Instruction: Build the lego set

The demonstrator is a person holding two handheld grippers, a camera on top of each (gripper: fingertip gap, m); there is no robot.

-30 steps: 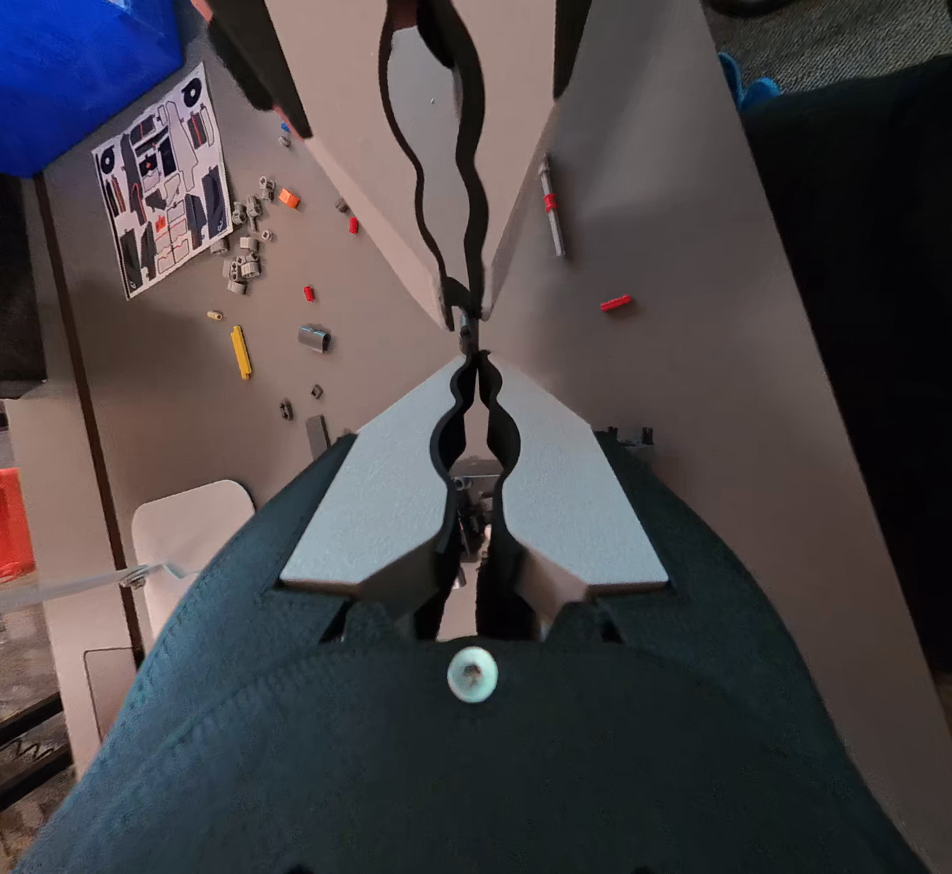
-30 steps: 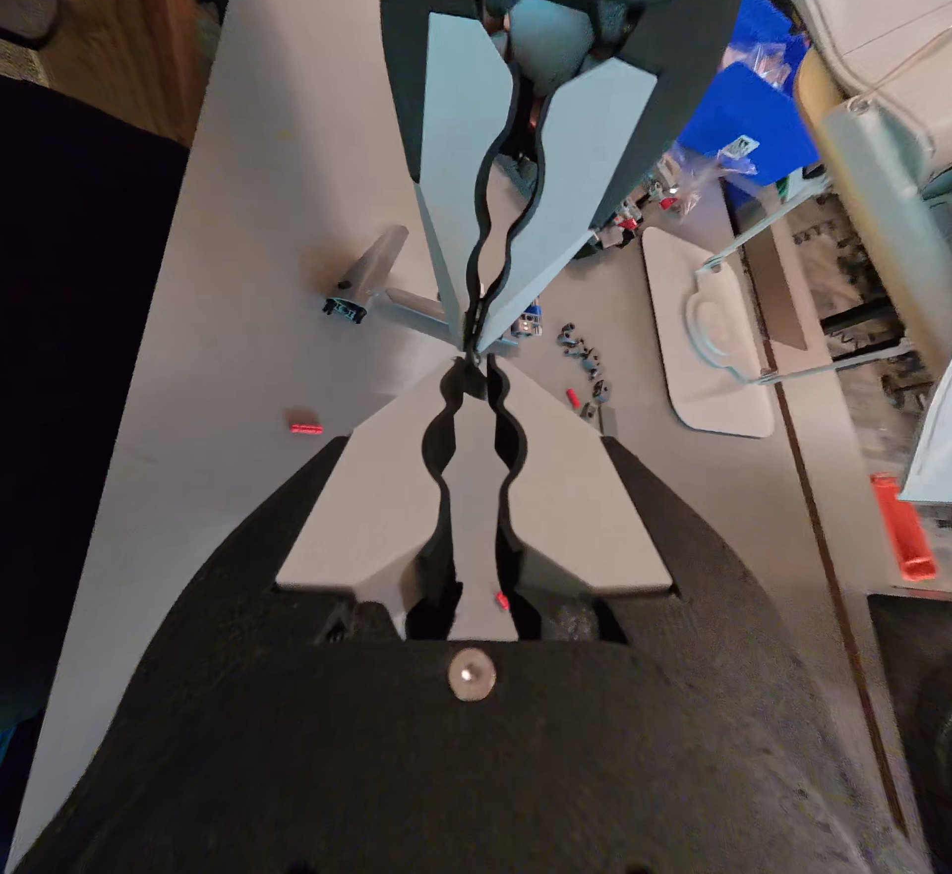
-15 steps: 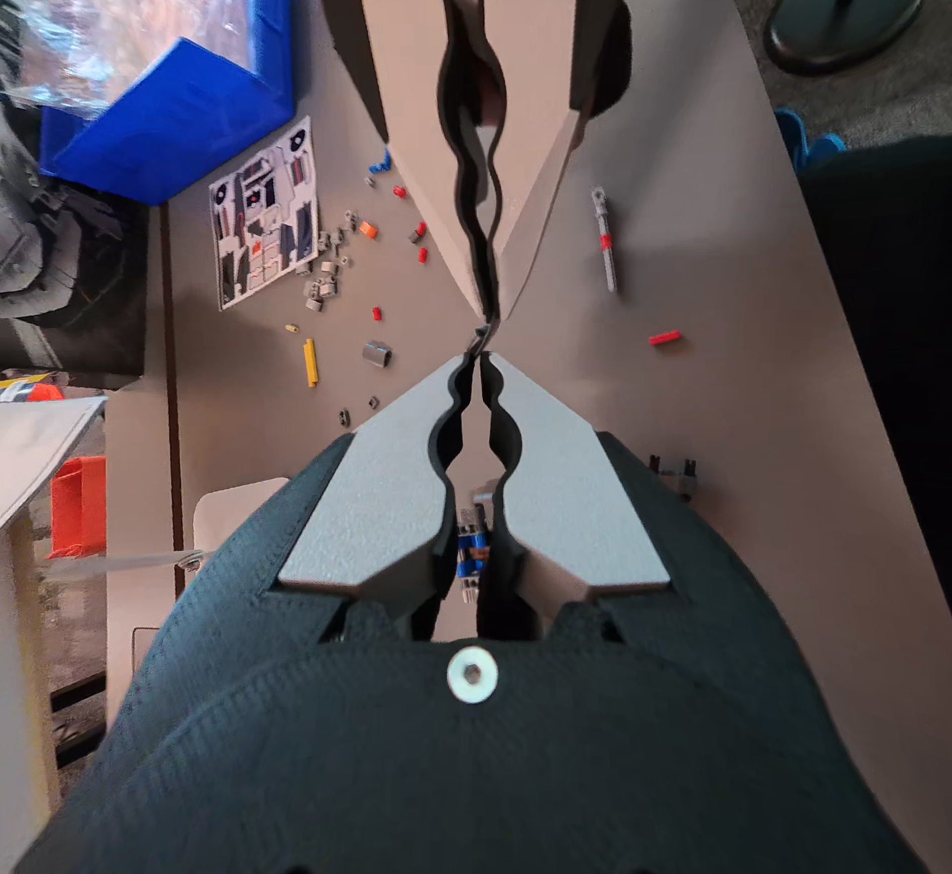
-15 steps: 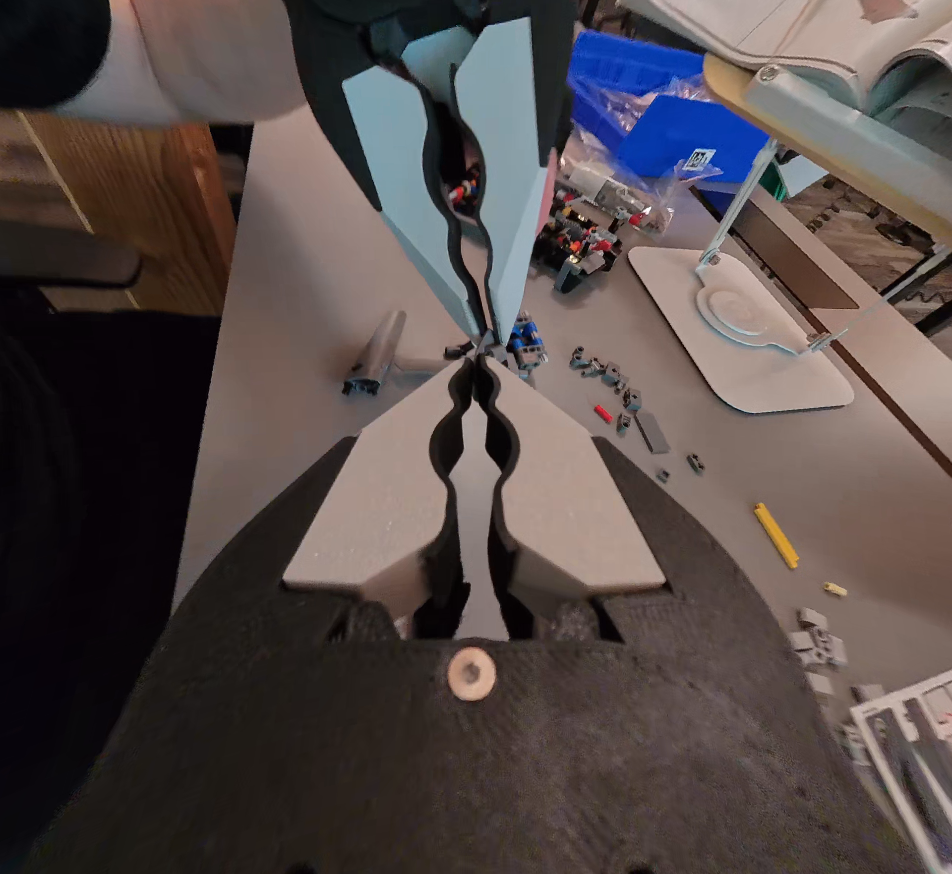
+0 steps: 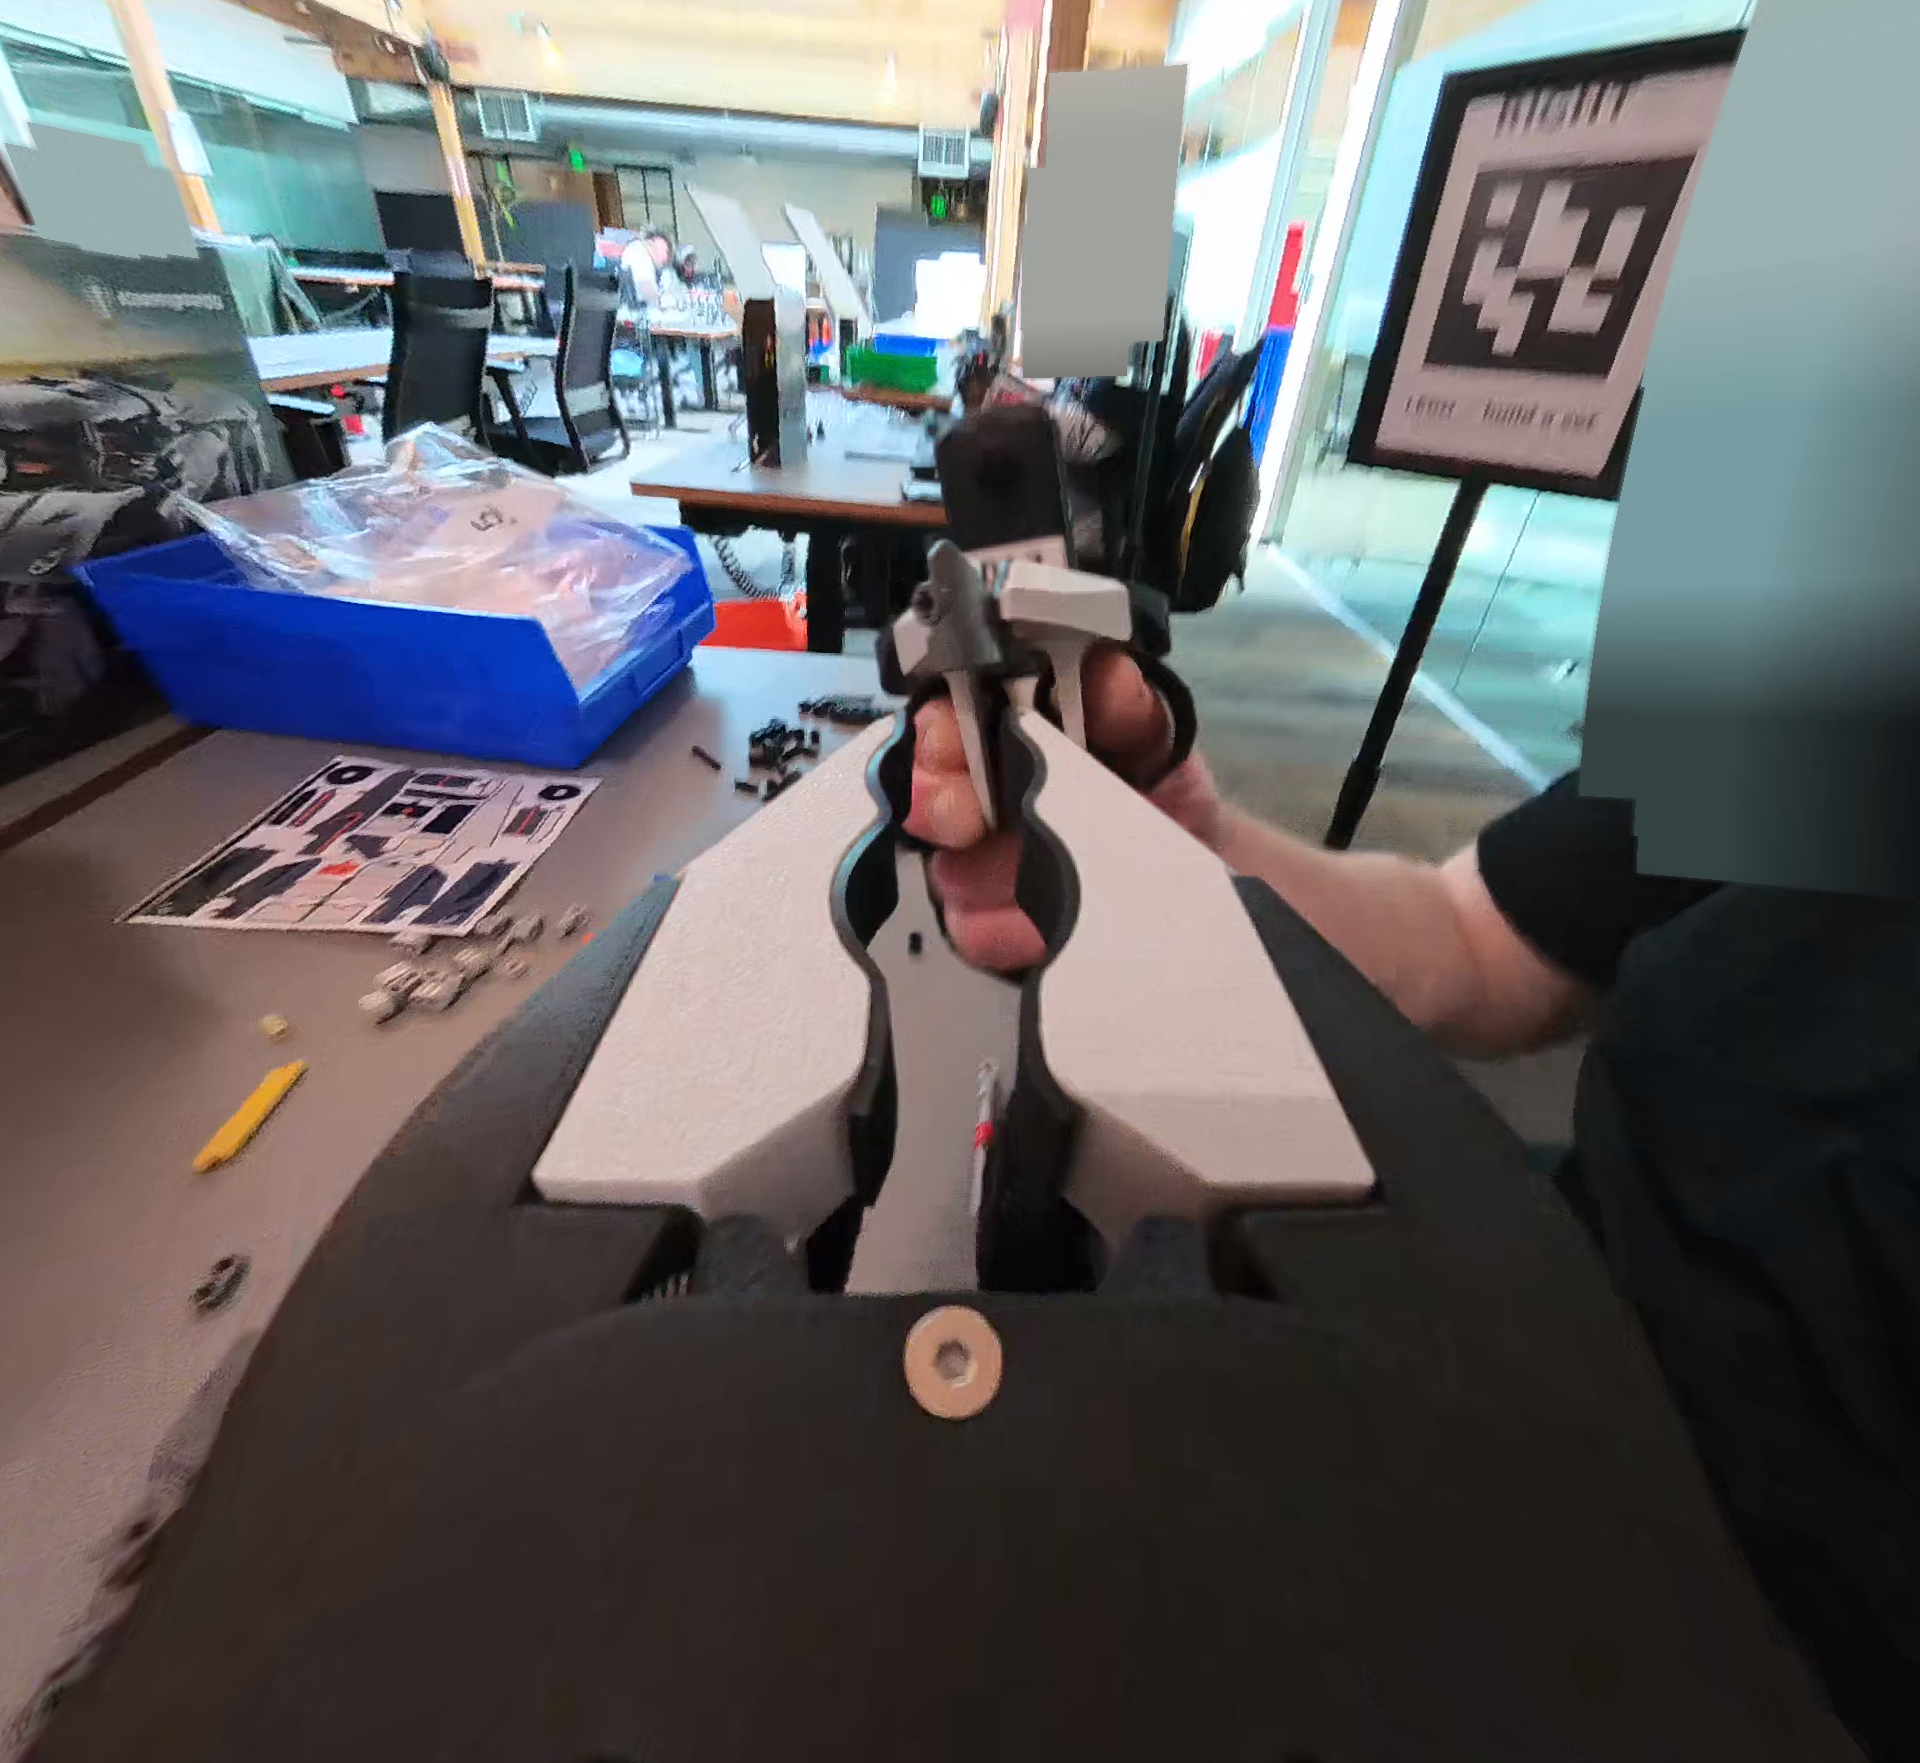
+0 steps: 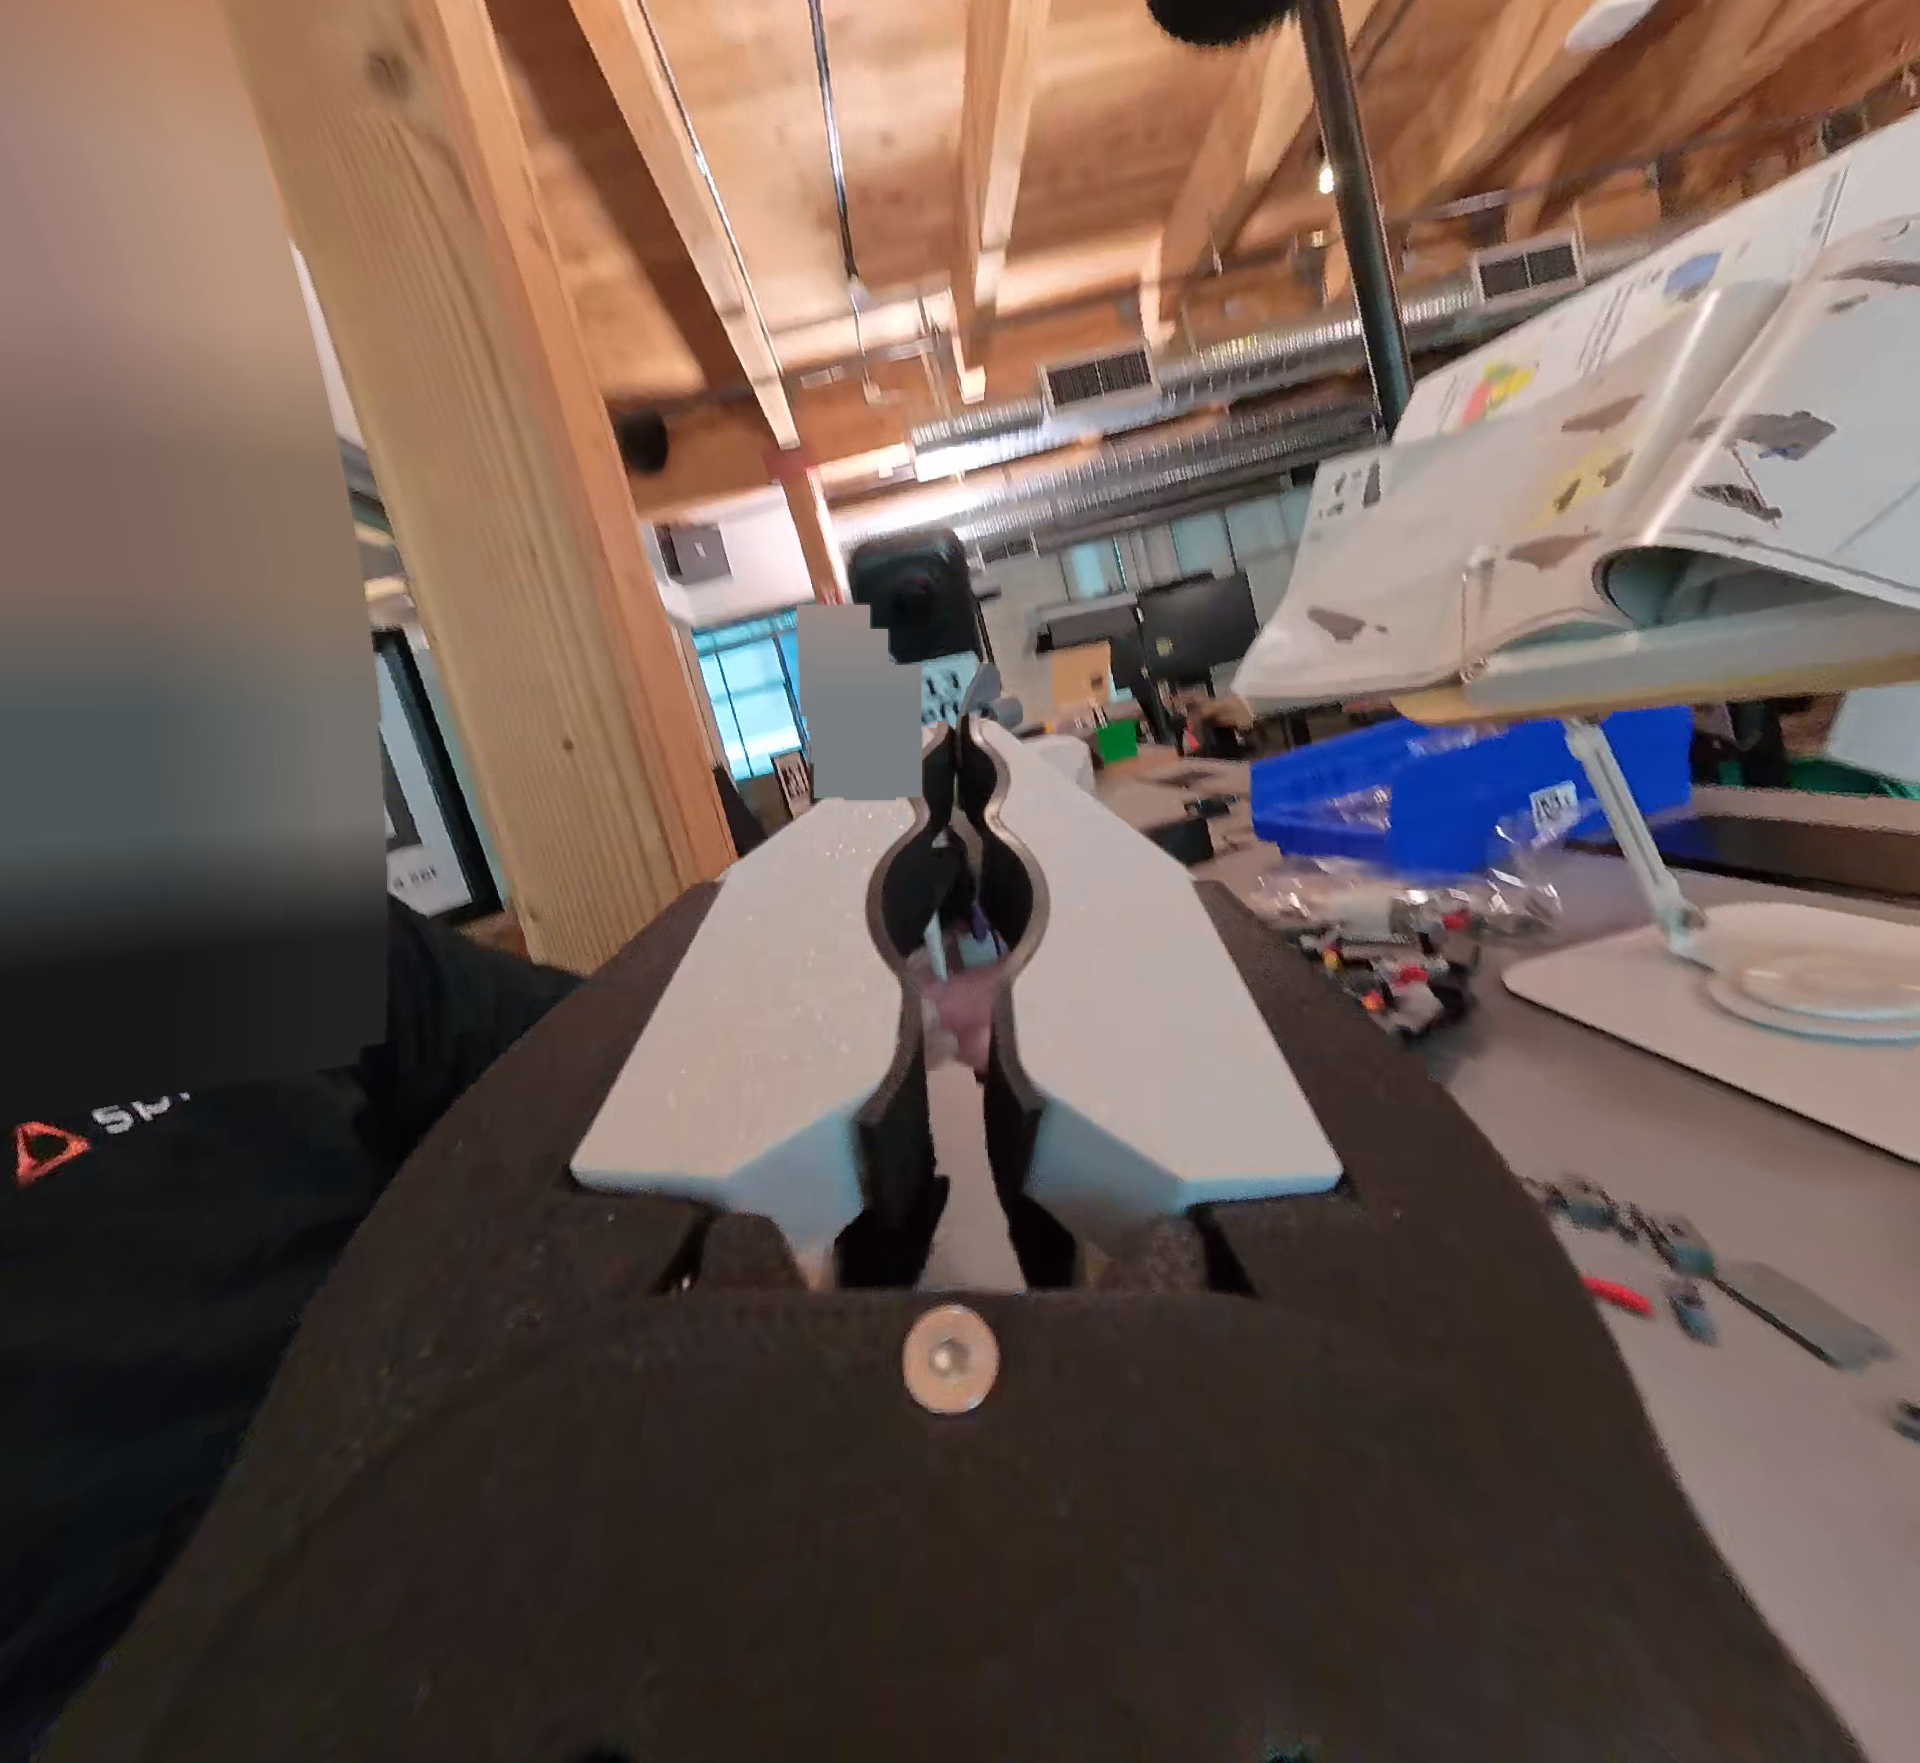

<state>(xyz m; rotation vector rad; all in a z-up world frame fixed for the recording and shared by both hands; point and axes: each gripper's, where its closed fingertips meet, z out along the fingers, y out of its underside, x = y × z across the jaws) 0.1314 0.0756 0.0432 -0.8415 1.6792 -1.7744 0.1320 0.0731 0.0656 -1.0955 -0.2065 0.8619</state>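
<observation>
My left gripper (image 5: 961, 726) is raised above the grey table (image 5: 125, 1038) and points level, with its jaws a little apart and nothing seen between them. Through the gap I see a hand (image 5: 966, 840) holding the right gripper, which faces me. My right gripper (image 6: 962, 739) is also raised, with its tips together. I cannot make out a piece between them. Loose Lego lies on the table: grey pieces (image 5: 436, 975), a yellow beam (image 5: 249, 1116), black pins (image 5: 779, 742) and a grey axle with a red ring (image 5: 982, 1131). A part-built model (image 6: 1403, 996) stands to the right.
A sticker sheet (image 5: 364, 846) and a blue bin with plastic bags (image 5: 416, 664) sit at the left. An open instruction book (image 6: 1662, 466) rests on a stand (image 6: 1766, 996). A dark flat plate (image 6: 1808, 1329) and a red pin (image 6: 1616, 1292) lie nearby. A sign on a pole (image 5: 1527, 259) stands beyond the table. Less than 4 cm separates the two grippers' tips. About 25 centimetres separates my left fingertips from the dark flat plate (image 6: 1808, 1329).
Both grippers have swung up from pointing down at the table, tip to tip, to pointing level at each other. They have drawn apart, and the left jaws have opened a little.
</observation>
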